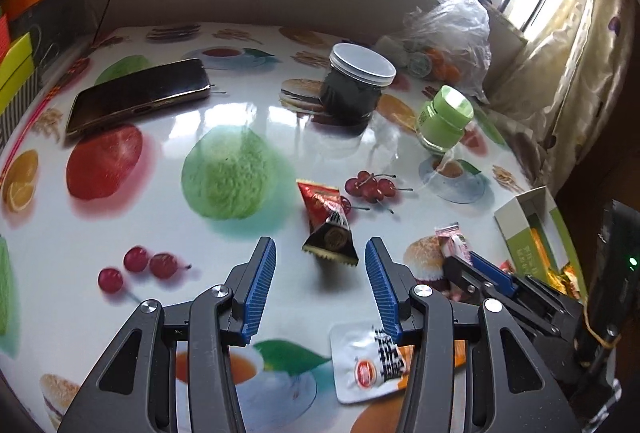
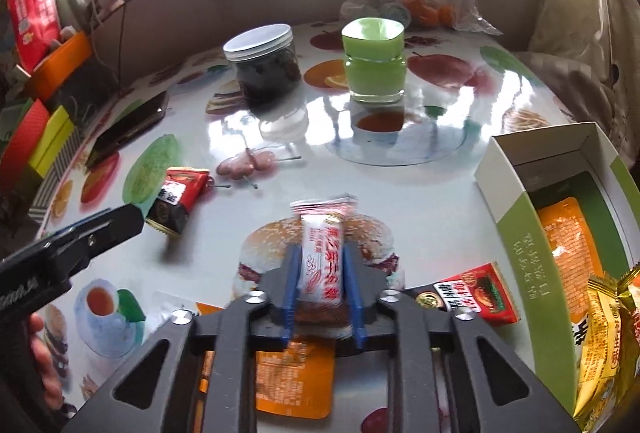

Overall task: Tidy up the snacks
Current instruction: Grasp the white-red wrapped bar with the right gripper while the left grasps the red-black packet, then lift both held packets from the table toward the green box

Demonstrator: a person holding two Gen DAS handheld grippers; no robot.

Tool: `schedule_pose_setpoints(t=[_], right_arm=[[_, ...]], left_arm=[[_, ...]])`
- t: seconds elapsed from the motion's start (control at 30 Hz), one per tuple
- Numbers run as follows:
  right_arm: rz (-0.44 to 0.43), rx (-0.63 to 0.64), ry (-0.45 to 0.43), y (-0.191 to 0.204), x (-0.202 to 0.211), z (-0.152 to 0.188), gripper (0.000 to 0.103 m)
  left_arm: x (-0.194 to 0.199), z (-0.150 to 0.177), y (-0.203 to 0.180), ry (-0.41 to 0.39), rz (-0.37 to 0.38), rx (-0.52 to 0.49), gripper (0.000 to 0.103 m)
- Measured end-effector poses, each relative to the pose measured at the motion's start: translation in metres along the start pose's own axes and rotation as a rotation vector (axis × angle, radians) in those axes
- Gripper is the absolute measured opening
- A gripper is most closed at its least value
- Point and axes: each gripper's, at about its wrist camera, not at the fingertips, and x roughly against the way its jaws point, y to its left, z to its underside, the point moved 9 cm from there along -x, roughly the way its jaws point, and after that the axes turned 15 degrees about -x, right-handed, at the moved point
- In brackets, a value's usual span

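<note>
Right wrist view: the right gripper point(image 2: 322, 265) clamps a pink-and-white crinkled foil snack bar point(image 2: 322, 253) between its ribbed blue pads point(image 2: 291, 285), the wrapper standing lengthwise between the jaws above the glossy fruit-printed tablecloth point(image 2: 420, 185). Beside it stands an open green-and-white cardboard box point(image 2: 520, 229) holding orange sachets. Left wrist view: the left gripper point(image 1: 320, 265) is spread wide, a red-and-black triangular candy packet point(image 1: 328, 225) lying just ahead, between the fingertips and untouched
</note>
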Motion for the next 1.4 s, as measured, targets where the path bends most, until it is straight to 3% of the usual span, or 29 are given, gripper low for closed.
schedule_pose_setpoints(t=[0.7, 0.87, 1.4], right_arm=[[-0.024, 0.032, 0.005, 0.0, 0.002, 0.002, 0.019], [-0.024, 0.032, 0.005, 0.0, 0.002, 0.003, 0.019], [-0.031, 0.025, -0.001, 0.0, 0.008, 0.003, 0.018]], left_arm=[[-0.044, -0.015, -0.002, 0.05, -0.047, -0.042, 0.048], [-0.045, -0.014, 0.0, 0.055, -0.083, -0.054, 0.031], [-0.033, -0.011, -0.003, 0.039, -0.078, -0.054, 0.024]])
